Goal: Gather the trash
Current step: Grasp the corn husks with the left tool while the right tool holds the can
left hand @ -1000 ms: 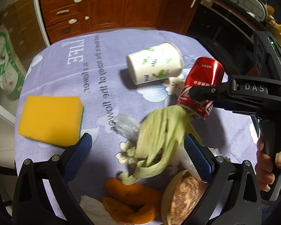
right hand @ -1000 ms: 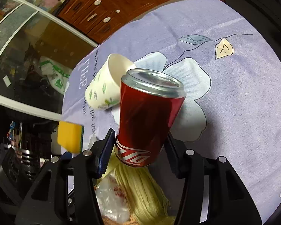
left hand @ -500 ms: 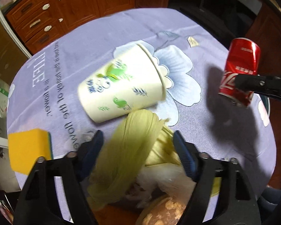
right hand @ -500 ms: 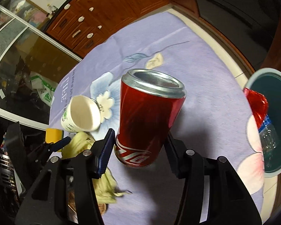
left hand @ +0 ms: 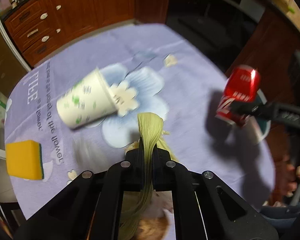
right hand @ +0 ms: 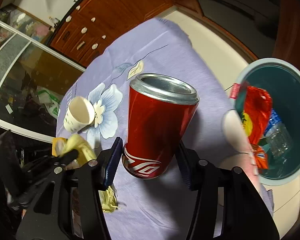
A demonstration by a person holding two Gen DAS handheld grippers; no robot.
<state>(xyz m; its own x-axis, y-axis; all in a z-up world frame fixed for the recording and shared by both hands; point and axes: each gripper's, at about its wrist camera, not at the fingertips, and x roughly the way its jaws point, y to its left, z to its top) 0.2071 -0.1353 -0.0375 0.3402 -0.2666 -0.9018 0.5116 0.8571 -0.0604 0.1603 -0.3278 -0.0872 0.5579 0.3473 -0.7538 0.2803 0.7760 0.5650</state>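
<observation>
Lilac floral tablecloth (left hand: 190, 92), wooden cabinets (left hand: 74, 14)

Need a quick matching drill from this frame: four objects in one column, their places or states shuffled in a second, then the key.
Things:
1. red aluminium soda can
2. white paper cup with green print
3. pale green corn husk
4. yellow sponge with green backing

States:
A. lying on its side on the purple tablecloth
B. pinched in the shut left gripper
C. flat near the cloth's edge
D. held off the table by the right gripper

Pairs: 1-D, 2-A, 3-B, 4-C
</observation>
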